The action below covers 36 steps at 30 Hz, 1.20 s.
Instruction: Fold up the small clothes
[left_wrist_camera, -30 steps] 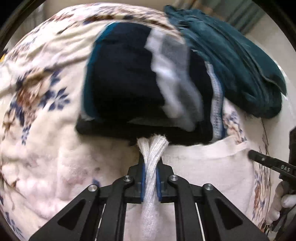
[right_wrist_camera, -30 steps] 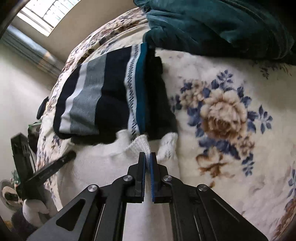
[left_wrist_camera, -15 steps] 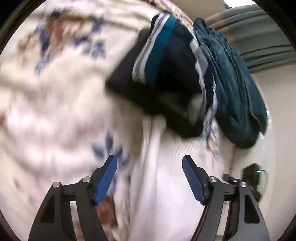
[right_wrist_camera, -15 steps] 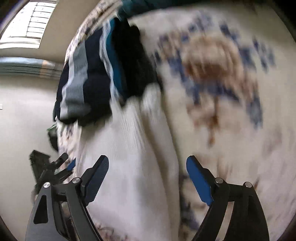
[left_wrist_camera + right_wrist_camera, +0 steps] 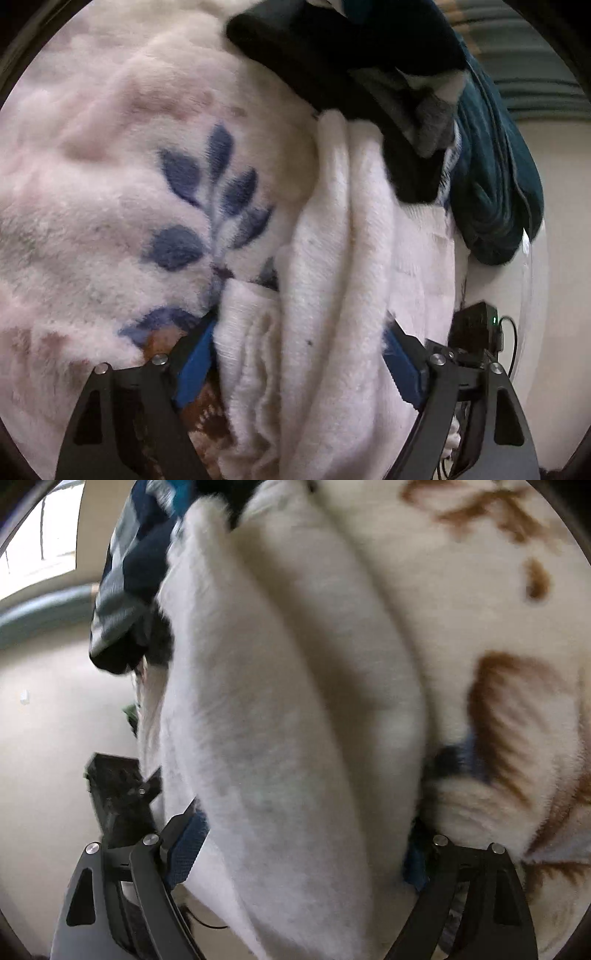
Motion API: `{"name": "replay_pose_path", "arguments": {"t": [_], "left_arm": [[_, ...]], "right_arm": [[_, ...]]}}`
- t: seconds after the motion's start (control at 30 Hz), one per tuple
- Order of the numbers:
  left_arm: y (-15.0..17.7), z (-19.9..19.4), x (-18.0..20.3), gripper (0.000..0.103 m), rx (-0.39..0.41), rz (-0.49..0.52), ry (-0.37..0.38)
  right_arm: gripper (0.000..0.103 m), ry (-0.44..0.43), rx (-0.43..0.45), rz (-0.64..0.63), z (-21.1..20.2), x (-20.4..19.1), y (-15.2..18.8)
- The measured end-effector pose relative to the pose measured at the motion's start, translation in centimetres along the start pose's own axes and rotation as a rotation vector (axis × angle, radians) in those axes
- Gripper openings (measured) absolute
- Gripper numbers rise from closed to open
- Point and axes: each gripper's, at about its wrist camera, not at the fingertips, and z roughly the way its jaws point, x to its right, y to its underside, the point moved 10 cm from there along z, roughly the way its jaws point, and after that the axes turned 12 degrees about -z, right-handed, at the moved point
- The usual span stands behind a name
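Blanket [image 5: 110, 192], plush, cream with blue leaf and brown flower print, covers the whole surface and serves as the landmark; in the right wrist view it shows at [image 5: 498, 602]. White knit garment [image 5: 332, 295] lies on the blanket in long soft folds, running from the near edge up toward the dark pile; same garment fills the middle of the right wrist view [image 5: 280, 709]. Dark striped clothes pile [image 5: 351, 62], navy, black, grey and white, sits on the blanket at the far end of the white garment, overlapping its top edge; seen also at [image 5: 129, 576]. Teal garment [image 5: 495, 177] lies bunched beside that pile at the blanket's edge. Left gripper [image 5: 299, 354] low over the blanket, jaws spread wide after just opening, white garment's folds between the blue pads, which straddle but do not squeeze it. Right gripper [image 5: 299, 845] likewise released, spread wide, garment bulging between the pads, not clamped; this view is blurred. Small black device [image 5: 476, 328] with a green light sits past the blanket's edge.
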Motion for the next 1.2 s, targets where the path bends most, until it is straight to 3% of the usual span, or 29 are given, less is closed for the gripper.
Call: {"name": "replay_pose_path", "arguments": {"t": [0.03, 0.07, 0.13, 0.23, 0.37, 0.43, 0.47, 0.57, 0.67, 0.73, 0.83, 0.9, 1.03, 1.17, 1.2], "left_arm": [[0.2, 0.3, 0.4, 0.081, 0.0, 0.014, 0.0], [0.5, 0.6, 1.0, 0.078, 0.0, 0.028, 0.012], [1.0, 0.8, 1.9, 0.041, 0.001, 0.051, 0.028], [1.7, -0.4, 1.9, 0.037, 0.02, 0.002, 0.063], [3.5, -2.9, 2.0, 0.036, 0.011, -0.055, 0.112], [4.7, -3.9, 1.8, 0.036, -0.015, -0.078, 0.129], [5.1, -4.2, 1.5, 0.036, -0.022, -0.076, 0.121], [5.0, -3.8, 0.4, 0.042, -0.021, -0.058, 0.04], [3.3, -4.6, 0.4, 0.052, 0.038, -0.024, -0.062], [1.7, -6.2, 2.1, 0.059, 0.118, 0.036, -0.104], [-0.6, -7.7, 5.2, 0.065, 0.2, 0.149, -0.141], [-1.6, -7.3, 7.0, 0.066, 0.214, 0.242, -0.176], [-3.9, -3.0, 9.4, 0.066, 0.158, 0.387, -0.262], [-4.9, 0.8, 9.6, 0.066, 0.095, 0.489, -0.365], [-5.2, 1.5, 9.3, 0.066, 0.082, 0.508, -0.391]], "right_arm": [[0.067, 0.002, -0.002, -0.004, 0.0, -0.2, 0.0], [0.059, -0.013, -0.004, 0.015, 0.1, -0.3, 0.2], [0.05, -0.034, 0.006, 0.034, 0.0, -0.6, -0.1], [0.046, -0.063, 0.007, 0.059, -0.5, -1.0, 0.4], [0.044, -0.132, -0.018, 0.08, -2.2, -2.2, 2.2], [0.044, -0.119, -0.036, 0.078, -2.9, -2.3, 3.2], [0.044, -0.085, -0.038, 0.062, -3.0, -2.1, 3.5], [0.059, 0.089, -0.057, -0.024, -2.9, -1.2, 3.5], [0.06, 0.236, -0.037, -0.093, -4.2, -1.4, 2.3], [0.06, 0.32, 0.03, -0.116, -6.5, -1.7, 1.0], [0.06, 0.361, 0.158, -0.156, -10.0, -3.7, -1.4], [0.06, 0.372, 0.19, -0.211, -10.8, -5.2, -3.1], [0.06, 0.457, 0.136, -0.354, -8.1, -7.5, -7.1], [0.059, 0.571, -0.05, -0.556, -3.2, -8.1, -9.1], [0.044, 0.596, -0.093, -0.591, -2.3, -7.8, -8.9]]}}
